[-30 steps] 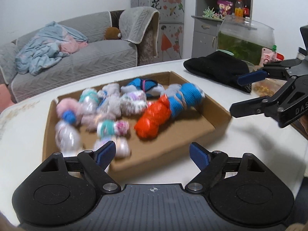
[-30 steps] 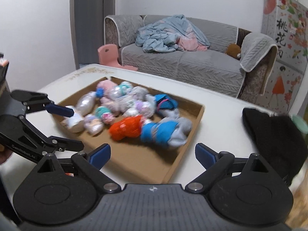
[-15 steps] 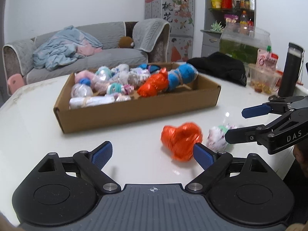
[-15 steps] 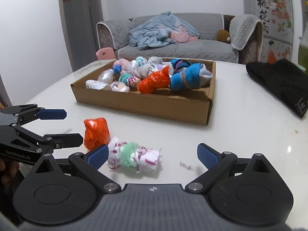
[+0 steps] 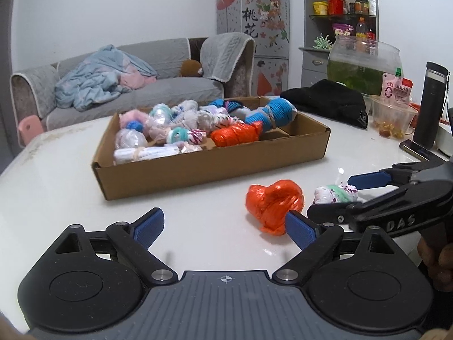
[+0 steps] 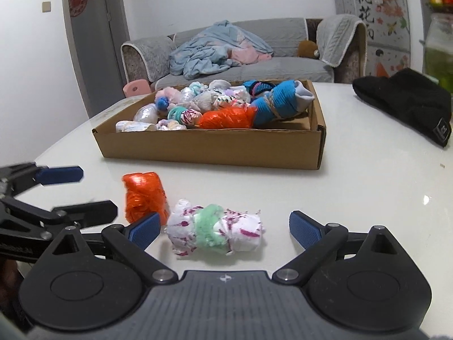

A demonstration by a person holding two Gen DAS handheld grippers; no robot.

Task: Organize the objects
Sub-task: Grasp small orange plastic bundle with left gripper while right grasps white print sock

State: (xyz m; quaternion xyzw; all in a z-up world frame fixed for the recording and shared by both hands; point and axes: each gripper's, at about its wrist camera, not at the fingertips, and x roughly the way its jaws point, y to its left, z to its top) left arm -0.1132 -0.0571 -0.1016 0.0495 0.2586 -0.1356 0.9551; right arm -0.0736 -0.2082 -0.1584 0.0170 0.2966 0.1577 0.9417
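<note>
My right tongs (image 6: pixel 223 231) are closing, wide apart over the white desk (image 6: pixel 354 175), with a white-and-green sock roll (image 6: pixel 216 231) lying between the pads, untouched. At ten o'clock from it sits an orange bundle (image 6: pixel 144 197), just beside the roll. The left tongs (image 6: pixel 76 191) reach in from nine o'clock. A cardboard box (image 6: pixel 209 146) of rolled socks stands at twelve, a black cloth (image 6: pixel 405 104) at two.

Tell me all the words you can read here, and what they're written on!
"桃花": on the flowery fridge.
"DAS": on the right gripper, partly hidden.
Pink pouch: print too small to read.
Black hat: its tag is too blurred.
Red sign on the door: unreadable.
</note>
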